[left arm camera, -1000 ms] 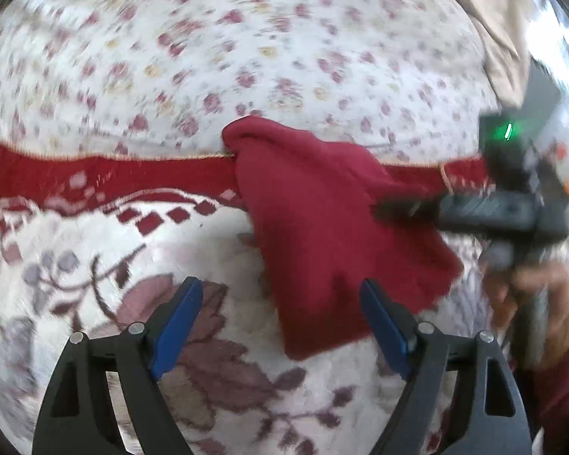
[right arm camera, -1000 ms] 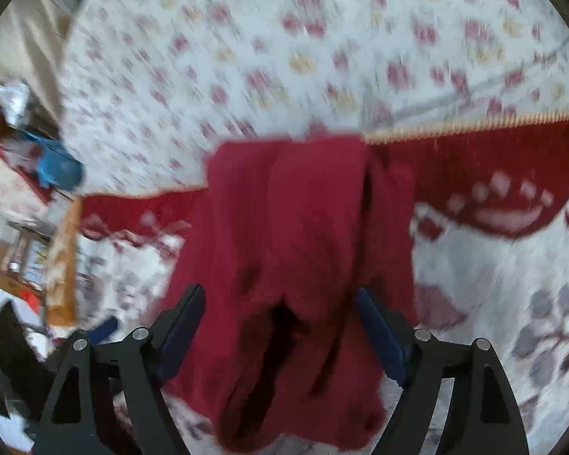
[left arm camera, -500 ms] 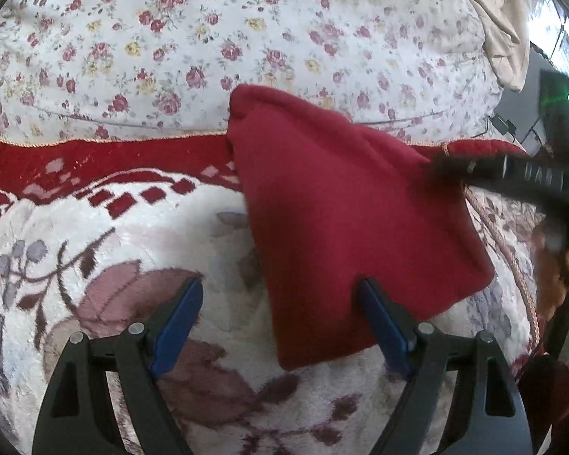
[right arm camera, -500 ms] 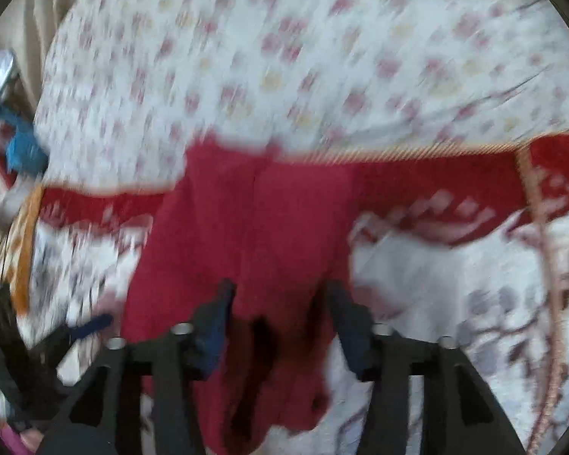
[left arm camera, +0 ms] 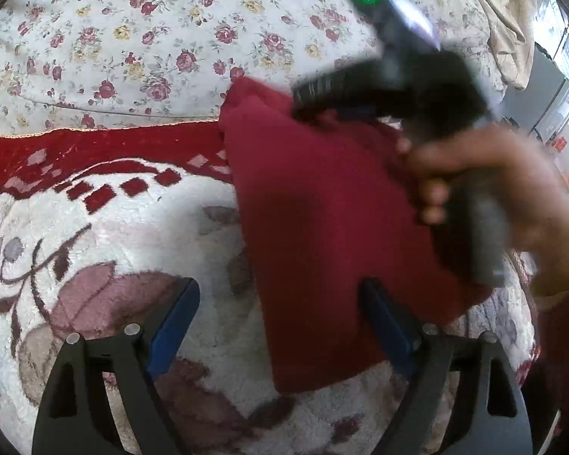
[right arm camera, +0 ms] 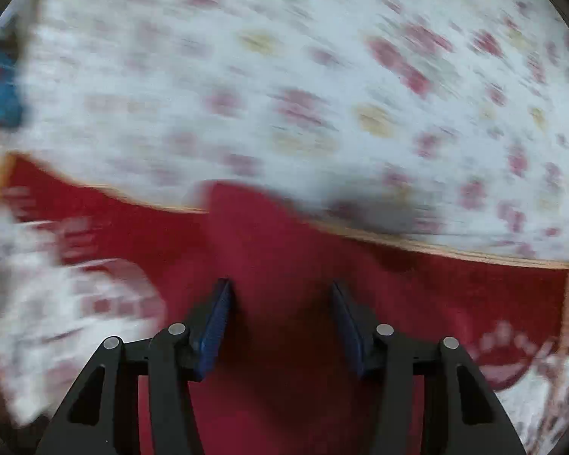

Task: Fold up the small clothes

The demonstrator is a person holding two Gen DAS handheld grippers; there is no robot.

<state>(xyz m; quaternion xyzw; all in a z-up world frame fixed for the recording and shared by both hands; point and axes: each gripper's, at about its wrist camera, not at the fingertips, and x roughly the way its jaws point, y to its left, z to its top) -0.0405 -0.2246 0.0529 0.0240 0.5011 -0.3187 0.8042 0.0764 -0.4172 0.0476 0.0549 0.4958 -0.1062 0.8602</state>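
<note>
Soft bedding fills the background of the left wrist view: a white floral sheet (left arm camera: 151, 49) lies far, and a plush blanket (left arm camera: 106, 235) with a red band and leaf pattern lies near. On this blanket rests the red garment (left arm camera: 322, 220), a small knitted piece already lying flat as a folded panel, with its far corner over the red band and its near edge between the blue pads of the left gripper (left arm camera: 280, 322). The jaws of this gripper are spread wide; the right pad lies over the cloth's near right part, and nothing is pinched. To the right, a person's hand (left arm camera: 485, 189) holds the right gripper (left arm camera: 383, 91) above the far right part of the garment. In the right wrist view, which is strongly blurred, the right gripper (right arm camera: 280, 322) shows its jaws about half apart, having just closed a little, with red cloth (right arm camera: 284, 265) below and between them; I cannot tell whether the pads touch it. The garment looks light, soft and limp, so it will sag and unfold if lifted by one point. I judge that the best hold is at two corners of one edge, pinching all layers together.
</note>
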